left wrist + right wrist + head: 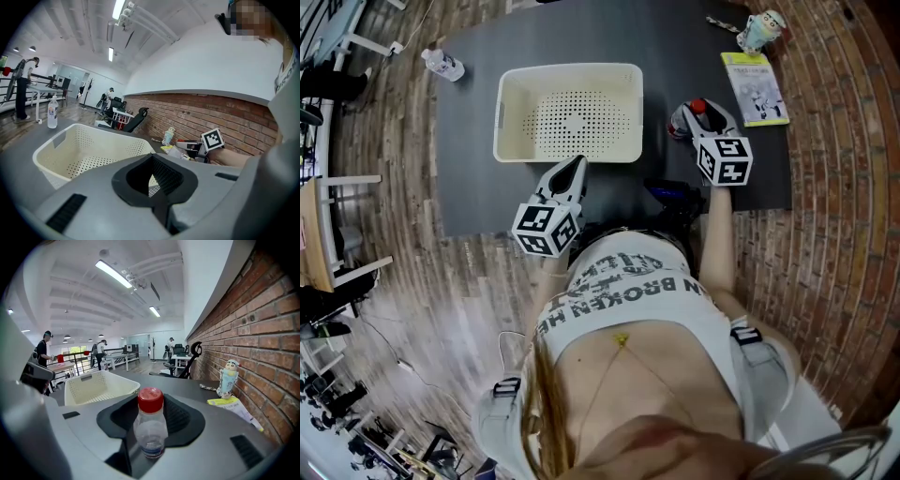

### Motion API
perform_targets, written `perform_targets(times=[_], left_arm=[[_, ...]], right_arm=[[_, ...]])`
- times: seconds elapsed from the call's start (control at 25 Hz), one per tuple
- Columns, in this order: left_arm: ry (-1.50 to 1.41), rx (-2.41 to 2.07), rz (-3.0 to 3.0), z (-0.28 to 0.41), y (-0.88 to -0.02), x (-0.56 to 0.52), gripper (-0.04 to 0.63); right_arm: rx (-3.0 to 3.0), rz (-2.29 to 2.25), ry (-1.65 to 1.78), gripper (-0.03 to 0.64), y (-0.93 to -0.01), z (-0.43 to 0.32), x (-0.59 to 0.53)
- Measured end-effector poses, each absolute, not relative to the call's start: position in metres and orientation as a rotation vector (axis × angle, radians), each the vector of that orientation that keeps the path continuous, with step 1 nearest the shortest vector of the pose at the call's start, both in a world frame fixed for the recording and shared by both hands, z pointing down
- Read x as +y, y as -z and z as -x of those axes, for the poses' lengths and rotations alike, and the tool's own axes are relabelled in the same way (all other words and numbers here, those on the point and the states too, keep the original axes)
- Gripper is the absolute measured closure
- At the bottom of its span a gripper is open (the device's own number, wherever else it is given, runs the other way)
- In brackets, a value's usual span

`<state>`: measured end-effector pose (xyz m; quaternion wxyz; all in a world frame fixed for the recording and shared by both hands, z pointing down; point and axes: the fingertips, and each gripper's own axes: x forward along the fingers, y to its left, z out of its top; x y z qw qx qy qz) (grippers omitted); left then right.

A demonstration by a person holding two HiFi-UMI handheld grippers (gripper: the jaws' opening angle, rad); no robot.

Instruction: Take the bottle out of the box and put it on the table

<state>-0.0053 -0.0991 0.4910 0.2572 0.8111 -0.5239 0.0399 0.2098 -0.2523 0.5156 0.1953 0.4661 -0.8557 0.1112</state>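
Bottle (151, 427), red-capped and upright, sits between the jaws of the right claw (697, 120). The jaws are parted to its width and closed on its lower body. That low grip keeps it plumb, which I judge suits standing it down. It is out of the box (517, 89), just to the box's right, over the worktop (469, 169). I cannot tell whether its base touches the surface.

The left claw (572, 169) has its jaws together and holds nothing. It points at the box's near rim, probably only parked out of the way.

Beyond it the box is empty, so only the setting-down and release appear to be left. Farther off, a second bottle (442, 64) stands at the worktop's far left corner. A booklet (755, 89) and a small figure (761, 30) sit at the far right, clear of the claw.
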Motion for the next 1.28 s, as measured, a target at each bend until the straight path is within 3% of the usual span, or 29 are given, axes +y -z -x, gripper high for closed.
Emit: perform_targets(times=[0.92, 1.28], left_arm=[[-0.103, -1.406, -2.208, 0.01, -0.491, -0.101, 0.591], [-0.102, -1.392, -2.211, 0.017, -0.491, -0.104, 0.591]], right_arm=[[-2.411, -1.321, -0.384, 0.457, -0.518, -0.21, -0.251], [-2.35, -1.359, -0.396, 0.402, -0.52, -0.219, -0.241]])
